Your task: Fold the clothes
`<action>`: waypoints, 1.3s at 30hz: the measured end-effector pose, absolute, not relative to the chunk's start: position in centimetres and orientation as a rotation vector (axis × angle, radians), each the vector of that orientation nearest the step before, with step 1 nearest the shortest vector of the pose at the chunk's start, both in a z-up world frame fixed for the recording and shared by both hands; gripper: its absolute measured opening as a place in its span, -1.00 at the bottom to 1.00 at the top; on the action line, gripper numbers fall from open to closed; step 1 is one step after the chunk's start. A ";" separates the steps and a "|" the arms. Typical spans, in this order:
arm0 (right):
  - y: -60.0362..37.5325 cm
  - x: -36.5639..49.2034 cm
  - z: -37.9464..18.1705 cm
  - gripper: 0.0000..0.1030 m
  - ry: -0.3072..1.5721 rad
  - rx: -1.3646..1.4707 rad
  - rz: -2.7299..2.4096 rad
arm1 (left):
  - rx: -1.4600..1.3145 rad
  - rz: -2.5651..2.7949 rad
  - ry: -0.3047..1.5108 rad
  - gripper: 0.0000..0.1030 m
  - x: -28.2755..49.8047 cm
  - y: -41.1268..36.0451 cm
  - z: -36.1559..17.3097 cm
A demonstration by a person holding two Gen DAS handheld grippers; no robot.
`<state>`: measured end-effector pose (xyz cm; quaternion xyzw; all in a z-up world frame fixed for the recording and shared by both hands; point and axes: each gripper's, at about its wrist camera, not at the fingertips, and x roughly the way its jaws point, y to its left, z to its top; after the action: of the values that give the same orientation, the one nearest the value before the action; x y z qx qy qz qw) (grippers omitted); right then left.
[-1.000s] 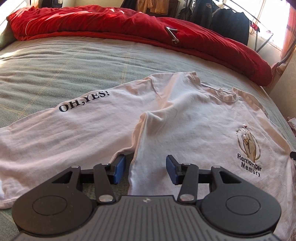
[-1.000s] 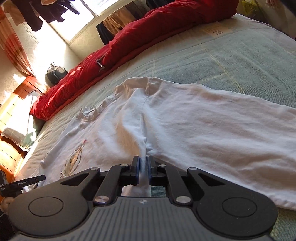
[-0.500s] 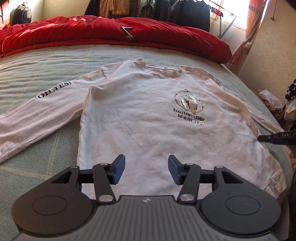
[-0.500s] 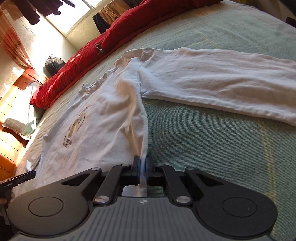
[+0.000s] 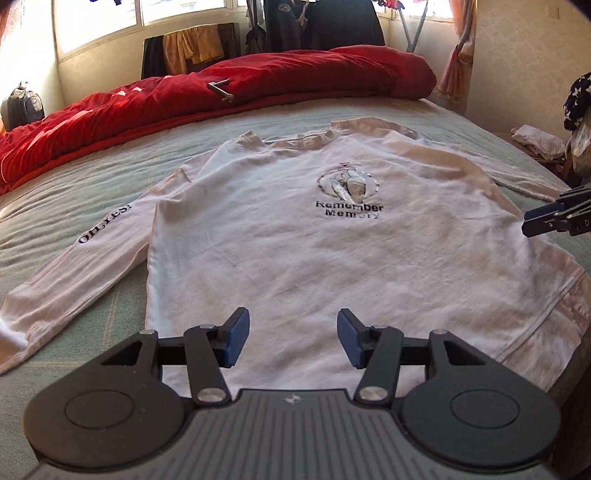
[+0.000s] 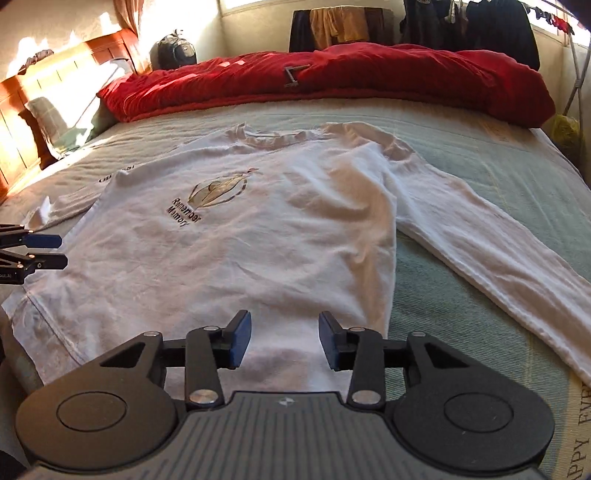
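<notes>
Daylit, fisheye-bent views
Sun from windows (image 5: 99,22) far beyond the jaws overexposes them, dapples the red duvet (image 6: 332,85); edges curve, corners darken.

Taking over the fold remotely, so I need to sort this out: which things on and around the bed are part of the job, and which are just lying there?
Part of the job:
- white long-sleeved shirt, spread flat on the bed
- left gripper, open, empty
- right gripper, jaws opening, nothing between them

Just lying about:
- red duvet
- backpack
- hanging clothes
- crumpled cloth
</notes>
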<state>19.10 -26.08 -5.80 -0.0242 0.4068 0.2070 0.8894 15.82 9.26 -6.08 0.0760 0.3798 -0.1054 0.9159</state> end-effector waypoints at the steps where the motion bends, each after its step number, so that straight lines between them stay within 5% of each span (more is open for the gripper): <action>1: -25.5 19.1 -6.5 -0.12 0.860 -0.070 0.428 | 0.162 -0.195 0.799 0.05 15.4 9.2 -6.8; 4: -25.9 16.5 -7.8 0.21 0.865 -0.094 0.416 | 0.086 -0.154 0.818 0.11 12.0 11.0 -8.1; 8: -27.7 12.3 -8.4 0.32 0.847 -0.079 0.409 | -0.033 -0.110 0.814 0.22 7.1 13.4 -8.2; 10: -28.0 11.3 -8.5 0.72 0.870 -0.076 0.378 | 0.003 -0.103 0.840 0.23 5.8 13.3 -7.8; 19: -23.4 12.1 -4.0 0.73 0.708 -0.094 0.451 | 0.072 -0.175 0.706 0.28 9.3 10.4 -4.3; 26: -18.9 13.6 -7.7 0.75 0.783 -0.125 0.494 | 0.059 -0.215 0.781 0.32 10.8 7.7 -8.4; 29: -19.6 12.5 -9.2 1.00 0.789 -0.118 0.464 | 0.032 -0.218 0.772 0.47 8.3 8.4 -8.7; 39: -21.4 11.3 -9.0 1.00 0.775 -0.081 0.482 | 0.059 -0.151 0.688 0.62 6.7 8.5 -6.2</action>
<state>11.29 -21.44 -9.00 -0.0389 0.3741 0.2324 0.8970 6.74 8.53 -6.19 0.0288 0.3368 -0.0741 0.9382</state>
